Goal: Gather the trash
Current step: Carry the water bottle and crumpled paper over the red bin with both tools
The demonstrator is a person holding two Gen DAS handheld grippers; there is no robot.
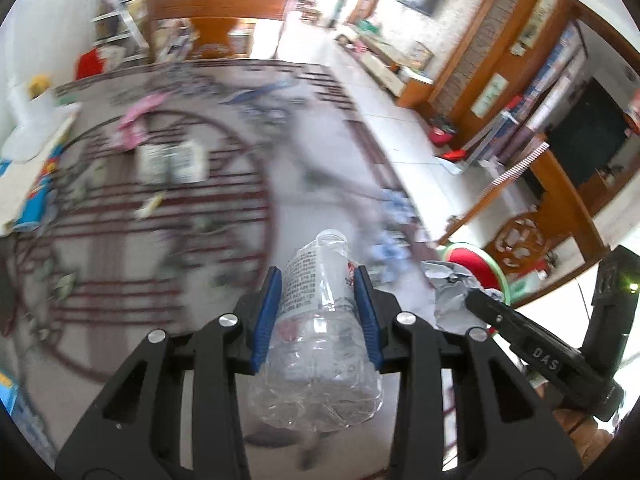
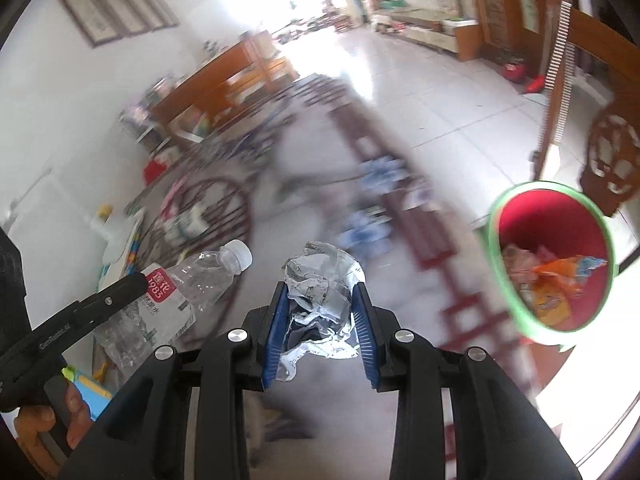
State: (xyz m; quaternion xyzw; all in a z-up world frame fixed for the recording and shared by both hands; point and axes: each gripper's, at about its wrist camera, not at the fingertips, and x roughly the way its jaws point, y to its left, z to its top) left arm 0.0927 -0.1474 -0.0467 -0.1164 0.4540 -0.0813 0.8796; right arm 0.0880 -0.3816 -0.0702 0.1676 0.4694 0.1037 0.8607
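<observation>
My left gripper [image 1: 318, 284] is shut on a clear crushed plastic bottle [image 1: 316, 320] and holds it above the rug; the bottle also shows in the right wrist view [image 2: 176, 292]. My right gripper [image 2: 320, 300] is shut on a crumpled silver wrapper [image 2: 320, 292], which also shows in the left wrist view [image 1: 452, 292]. A red bin with a green rim [image 2: 552, 256] stands to the right with several wrappers inside. In the left wrist view the bin [image 1: 476, 260] sits behind the wrapper.
A patterned rug [image 1: 160, 220] covers the floor with scattered litter: a pink wrapper [image 1: 136, 120], a white packet [image 1: 172, 160], blue-white scraps [image 2: 372, 200]. Wooden furniture [image 1: 560, 208] stands right of the bin. A cabinet [image 2: 224, 80] stands by the left wall.
</observation>
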